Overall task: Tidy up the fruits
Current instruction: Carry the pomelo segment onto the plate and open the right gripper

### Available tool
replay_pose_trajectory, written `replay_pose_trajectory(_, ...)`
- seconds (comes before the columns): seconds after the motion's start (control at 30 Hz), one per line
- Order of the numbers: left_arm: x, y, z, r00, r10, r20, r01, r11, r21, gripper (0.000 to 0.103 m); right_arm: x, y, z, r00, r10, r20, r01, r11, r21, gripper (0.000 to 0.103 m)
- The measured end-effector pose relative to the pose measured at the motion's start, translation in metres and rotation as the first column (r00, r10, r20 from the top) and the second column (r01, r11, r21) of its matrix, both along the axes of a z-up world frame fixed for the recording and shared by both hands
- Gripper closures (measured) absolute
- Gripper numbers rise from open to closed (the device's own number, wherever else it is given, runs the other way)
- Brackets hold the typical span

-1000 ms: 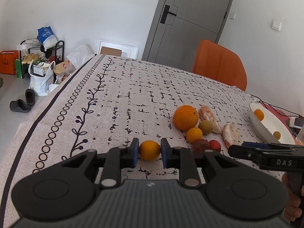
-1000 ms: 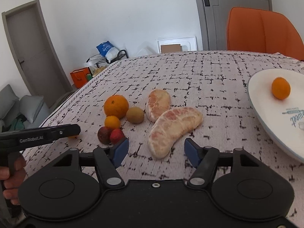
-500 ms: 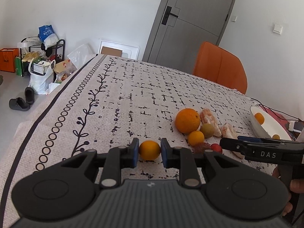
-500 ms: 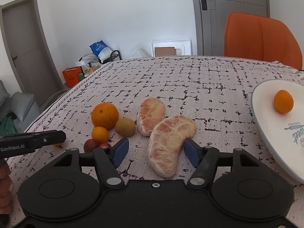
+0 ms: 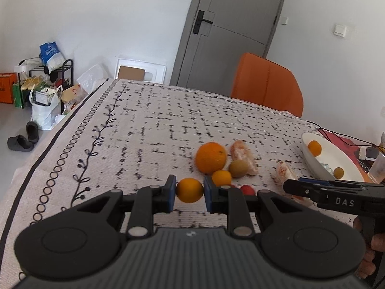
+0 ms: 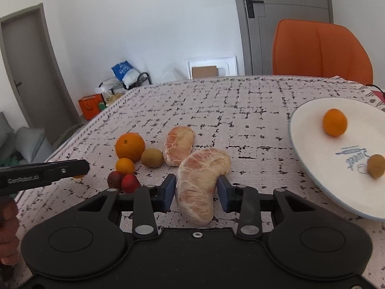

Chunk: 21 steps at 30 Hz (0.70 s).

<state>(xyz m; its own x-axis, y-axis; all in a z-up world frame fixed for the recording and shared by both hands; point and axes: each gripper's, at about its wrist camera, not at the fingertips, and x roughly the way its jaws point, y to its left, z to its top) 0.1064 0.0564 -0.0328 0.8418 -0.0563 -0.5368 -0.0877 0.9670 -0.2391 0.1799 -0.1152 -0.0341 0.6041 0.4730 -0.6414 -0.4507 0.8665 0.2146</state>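
Blue pads of the left claw (image 5: 189, 191) are clenched on a small orange (image 5: 189, 190), held just above the patterned tablecloth (image 5: 149, 130). The right claw (image 6: 195, 191) is closing around a peeled pomelo wedge (image 6: 201, 183); its left pad touches the wedge, its right pad sits just beside it. A second ago those jaws stood much wider on either side of the wedge, while the left grip looks the same as before. Only the right view shows the plate (image 6: 310, 144) clearly, with a small orange and a brownish fruit (image 6: 376, 165) on it. Only the left view shows the slippers (image 5: 22, 138) on the floor. Between the claws lie a large orange (image 6: 130, 146), another wedge (image 6: 178, 145) and small fruits.
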Motion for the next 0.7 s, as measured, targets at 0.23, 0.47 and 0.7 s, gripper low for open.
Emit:
replay_pose_trajectory(0.23,0.006,-0.023,0.01,0.999,-0.046,0.013,0.046,0.999,0.025,0.08,-0.009,-0.022,0.014,0.999,-0.024,0.025,0.023,0.998,0.05,0.067)
replay_pose_trajectory(0.47,0.015,-0.046,0.015,0.995,-0.093,0.022,0.092,0.995,0.042,0.08,-0.014,-0.045,0.022,0.997,-0.058,0.048,0.055,0.996,0.075,0.067)
replay_pose_trajectory(0.7,0.023,-0.069,0.019,0.989,-0.143,0.024,0.142,0.988,0.066,0.08,-0.015,-0.072,0.025,0.993,-0.109,0.051,0.103,0.989,0.102,0.067)
